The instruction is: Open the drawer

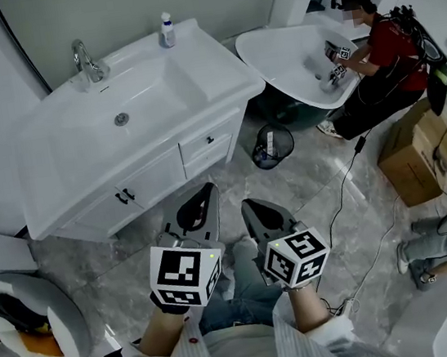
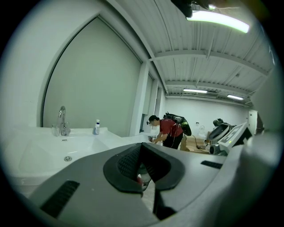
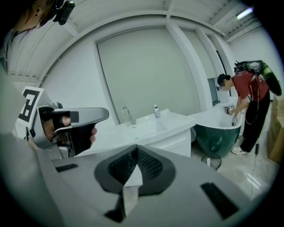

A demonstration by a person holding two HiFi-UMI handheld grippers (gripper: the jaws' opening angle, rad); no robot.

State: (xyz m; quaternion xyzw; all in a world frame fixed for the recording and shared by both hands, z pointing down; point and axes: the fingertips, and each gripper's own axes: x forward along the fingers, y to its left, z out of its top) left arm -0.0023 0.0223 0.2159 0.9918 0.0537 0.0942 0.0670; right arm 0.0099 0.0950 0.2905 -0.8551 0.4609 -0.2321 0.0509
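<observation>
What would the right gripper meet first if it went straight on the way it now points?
Probably the front of the white vanity cabinet, near its drawer. The right gripper, jaws shut, points across the floor at it, and nothing stands between. Depth is unclear, so the exact spot is uncertain.

The drawer (image 1: 198, 146) has a handle so small it looks like just 1 dark dot. The bottle (image 1: 167, 31) by the tap (image 1: 86, 61) is too tiny to read. What lies in the wire bin (image 1: 286, 142) is too dark to tell. I cannot tell what the white round thing (image 1: 65, 311) low on the left is.
</observation>
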